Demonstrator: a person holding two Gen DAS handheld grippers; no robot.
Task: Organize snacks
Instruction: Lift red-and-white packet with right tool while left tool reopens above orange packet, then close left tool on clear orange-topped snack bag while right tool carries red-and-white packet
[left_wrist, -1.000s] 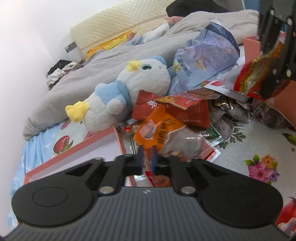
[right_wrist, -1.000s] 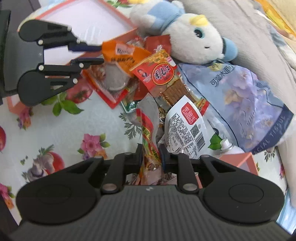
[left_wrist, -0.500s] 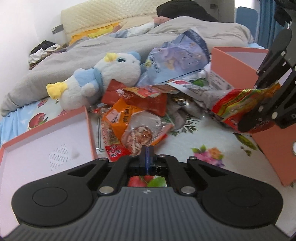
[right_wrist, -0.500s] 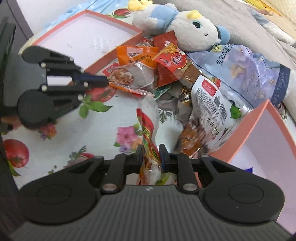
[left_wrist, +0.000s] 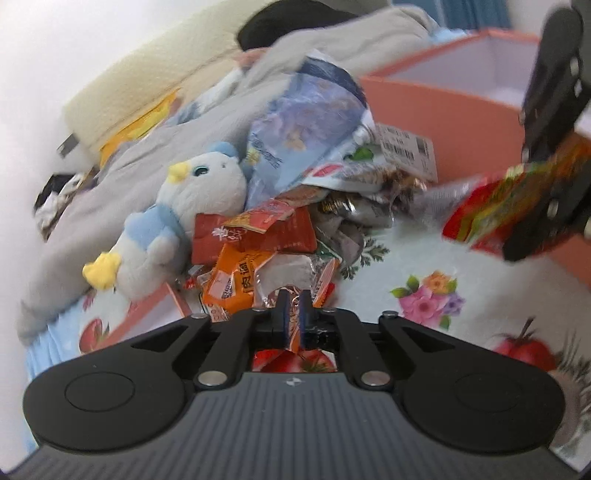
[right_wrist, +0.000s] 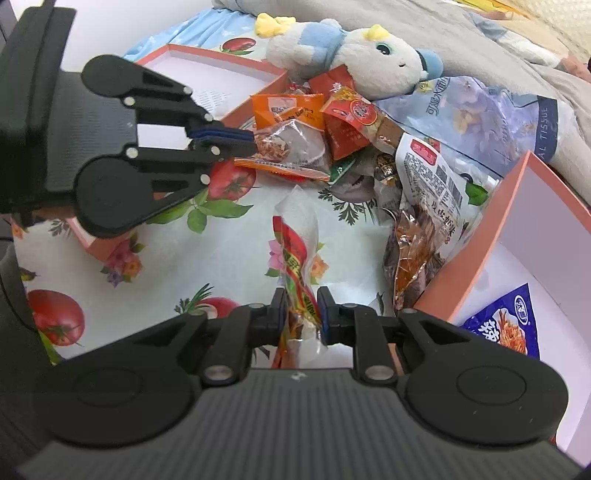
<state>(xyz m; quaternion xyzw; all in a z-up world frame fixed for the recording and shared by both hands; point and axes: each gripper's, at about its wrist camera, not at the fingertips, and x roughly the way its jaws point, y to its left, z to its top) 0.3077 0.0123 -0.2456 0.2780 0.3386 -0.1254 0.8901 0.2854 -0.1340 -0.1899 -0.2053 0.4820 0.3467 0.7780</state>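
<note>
Right wrist view shows your right hand-held gripper closest in, its jaws narrowed onto a red and yellow snack packet that sticks up between the pads, the same hold as a second ago. What has changed is where it hangs: the pile of snacks has slid away to the far side, and the open salmon box now fills the right edge, with a blue noodle packet already lying inside. By my reading you are carrying the red packet toward that box, and lowering it over the wall comes next. Further out, past the flowered cloth, your left hand-held gripper reaches the near edge of the pile. Its jaws have just been opening from fully shut, and stand only slightly apart. Left wrist view shows the clear packet of dried shreds poking in between the blue pads; blur hides whether they press on it, so I cannot tell if you have it. Close firmly before you lift, since crinkly film slips easily. Beside that packet lies the shallow salmon lid, empty so far. Beyond sit the orange packet, the plush toy and the blue tissue pack, all leaning against the grey blanket on the bed.
</note>
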